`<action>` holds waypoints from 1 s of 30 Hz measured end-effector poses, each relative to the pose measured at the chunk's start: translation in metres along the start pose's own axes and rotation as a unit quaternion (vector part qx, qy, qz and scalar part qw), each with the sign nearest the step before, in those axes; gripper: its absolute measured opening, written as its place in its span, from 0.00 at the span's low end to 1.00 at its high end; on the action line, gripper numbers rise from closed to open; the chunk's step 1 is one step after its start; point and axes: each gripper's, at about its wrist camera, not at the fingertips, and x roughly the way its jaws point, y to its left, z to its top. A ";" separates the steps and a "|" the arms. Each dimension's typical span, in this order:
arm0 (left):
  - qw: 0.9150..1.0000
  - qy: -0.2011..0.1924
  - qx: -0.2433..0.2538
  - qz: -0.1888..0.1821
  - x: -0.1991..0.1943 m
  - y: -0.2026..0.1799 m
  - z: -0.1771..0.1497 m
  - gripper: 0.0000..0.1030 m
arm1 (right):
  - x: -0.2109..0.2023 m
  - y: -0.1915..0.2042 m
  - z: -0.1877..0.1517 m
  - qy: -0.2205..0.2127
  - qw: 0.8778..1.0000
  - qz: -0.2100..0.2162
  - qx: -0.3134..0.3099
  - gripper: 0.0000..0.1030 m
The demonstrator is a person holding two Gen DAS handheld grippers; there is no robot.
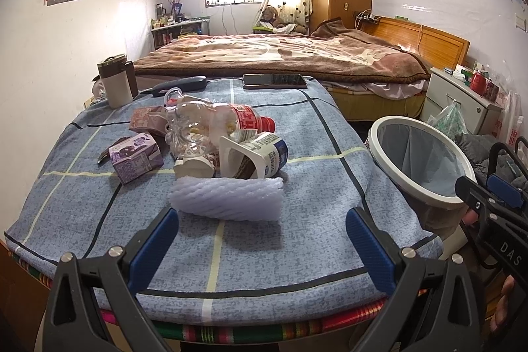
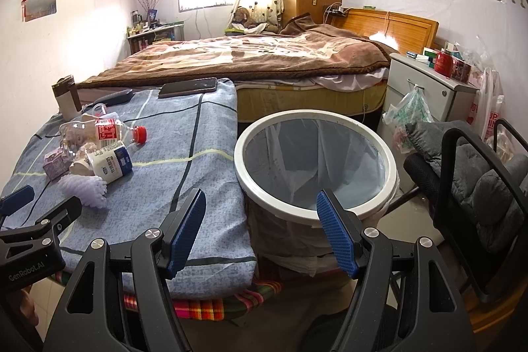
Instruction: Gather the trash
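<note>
Trash lies piled on the blue checked tablecloth [image 1: 297, 220]: a white foam fruit net [image 1: 227, 198], a crushed clear bottle with a red cap [image 1: 217, 124], a white and blue yogurt bottle [image 1: 264, 154], a purple carton [image 1: 135, 157] and a brown carton [image 1: 145, 117]. My left gripper [image 1: 260, 240] is open and empty, just short of the foam net. The white-rimmed bin with a liner [image 2: 313, 167] stands right of the table. My right gripper [image 2: 260, 233] is open and empty over the bin's near rim. The pile also shows in the right wrist view [image 2: 95, 150].
A phone [image 1: 274, 80], a dark case [image 1: 180, 84] and a brown and white mug [image 1: 115, 84] lie at the table's far side. Behind is a bed [image 1: 280, 55]; a white nightstand [image 2: 429, 88] and a grey chair [image 2: 478, 180] stand at the right.
</note>
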 end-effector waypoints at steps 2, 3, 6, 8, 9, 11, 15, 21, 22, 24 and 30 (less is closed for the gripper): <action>1.000 0.000 0.000 -0.001 0.000 0.000 0.000 1.00 | 0.000 0.000 0.000 0.000 1.000 0.001 0.000 0.69; 1.000 0.000 0.000 0.000 -0.001 0.000 0.000 1.00 | 0.000 0.000 0.000 0.001 1.000 0.001 0.000 0.69; 1.000 0.000 -0.001 0.001 -0.001 0.000 0.000 1.00 | 0.000 0.000 0.000 0.001 1.000 0.000 0.000 0.69; 1.000 0.000 -0.001 0.000 -0.002 0.001 -0.001 1.00 | 0.000 0.000 0.000 0.001 1.000 0.000 -0.001 0.69; 1.000 0.000 0.000 0.001 -0.002 0.001 -0.001 1.00 | 0.000 0.000 0.000 0.001 1.000 0.000 -0.001 0.69; 1.000 -0.001 0.000 0.001 -0.002 0.002 -0.001 1.00 | 0.000 -0.001 0.000 0.000 1.000 0.001 -0.001 0.69; 1.000 0.000 -0.002 0.001 -0.003 0.003 -0.001 1.00 | 0.000 0.001 0.000 0.001 1.000 0.000 -0.003 0.69; 1.000 -0.001 -0.003 0.003 -0.002 0.007 0.000 1.00 | 0.000 0.002 0.000 0.001 1.000 0.000 -0.003 0.69; 1.000 0.000 -0.003 0.003 -0.002 0.007 0.000 1.00 | 0.001 0.003 0.000 0.001 1.000 0.000 -0.004 0.69; 1.000 0.000 -0.004 0.002 -0.002 0.009 0.000 1.00 | 0.001 0.004 0.000 0.002 1.000 0.001 -0.005 0.69; 1.000 0.001 -0.014 -0.001 0.000 0.029 -0.001 1.00 | 0.005 0.014 0.000 0.000 1.000 0.026 -0.013 0.69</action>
